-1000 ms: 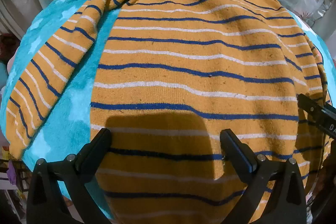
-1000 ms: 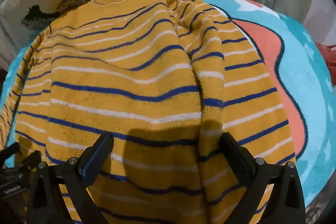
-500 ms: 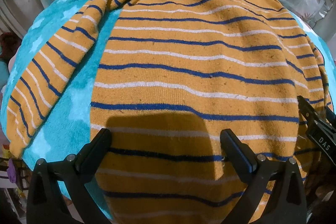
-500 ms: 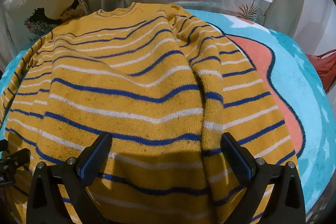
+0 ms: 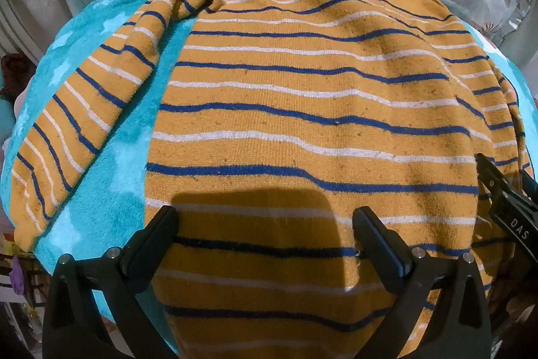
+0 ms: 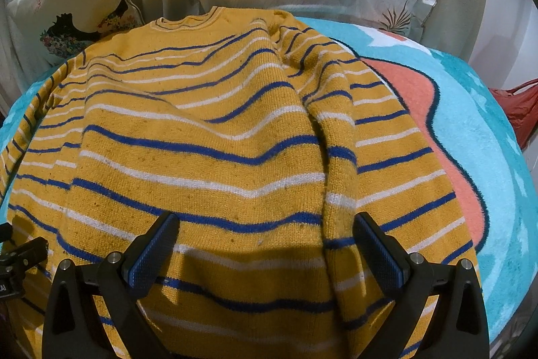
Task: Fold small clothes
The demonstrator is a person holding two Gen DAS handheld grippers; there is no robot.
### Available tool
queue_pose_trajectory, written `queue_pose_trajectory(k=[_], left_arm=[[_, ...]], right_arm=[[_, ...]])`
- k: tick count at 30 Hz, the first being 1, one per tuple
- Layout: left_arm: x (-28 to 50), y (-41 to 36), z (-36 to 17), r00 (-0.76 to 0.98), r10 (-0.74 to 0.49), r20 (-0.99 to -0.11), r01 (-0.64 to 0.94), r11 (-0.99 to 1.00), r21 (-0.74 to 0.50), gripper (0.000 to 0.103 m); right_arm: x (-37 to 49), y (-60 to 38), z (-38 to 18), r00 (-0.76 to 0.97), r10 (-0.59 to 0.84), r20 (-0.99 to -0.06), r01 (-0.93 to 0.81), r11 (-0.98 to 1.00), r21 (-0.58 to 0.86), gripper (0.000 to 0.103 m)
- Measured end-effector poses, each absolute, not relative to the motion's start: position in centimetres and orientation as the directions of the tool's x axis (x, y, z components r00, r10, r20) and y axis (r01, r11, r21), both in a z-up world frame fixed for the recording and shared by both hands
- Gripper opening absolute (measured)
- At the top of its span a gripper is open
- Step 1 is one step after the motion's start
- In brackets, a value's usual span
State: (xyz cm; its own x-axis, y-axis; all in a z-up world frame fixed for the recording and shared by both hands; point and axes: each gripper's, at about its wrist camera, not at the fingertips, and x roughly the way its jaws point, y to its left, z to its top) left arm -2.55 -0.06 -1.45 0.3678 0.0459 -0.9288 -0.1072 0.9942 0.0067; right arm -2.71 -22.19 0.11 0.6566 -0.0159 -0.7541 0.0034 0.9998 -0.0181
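Left wrist view: both tools, left [image 5: 265, 224] and right [image 6: 265, 231], hover released over sweater [image 5: 302, 110]

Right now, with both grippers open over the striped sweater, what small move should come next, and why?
Probably lower the left gripper and pinch the sweater's near hem. Both it and the right gripper are open and holding nothing, the body lies flat on the turquoise blanket, and the left sleeve is still spread out unfolded.
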Motion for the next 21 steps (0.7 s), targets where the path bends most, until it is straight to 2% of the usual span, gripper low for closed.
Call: queue_pose_trajectory(k=[21], left_arm=[[-2.18, -0.37, -1.30, 0.372, 0.051, -0.927, -0.114, 0.993, 0.009, 0.103]], right_arm=[[-3.10, -22.27, 0.01, 0.657, -0.019, -0.753, 0.005, 1.000, -0.020, 0.103]])
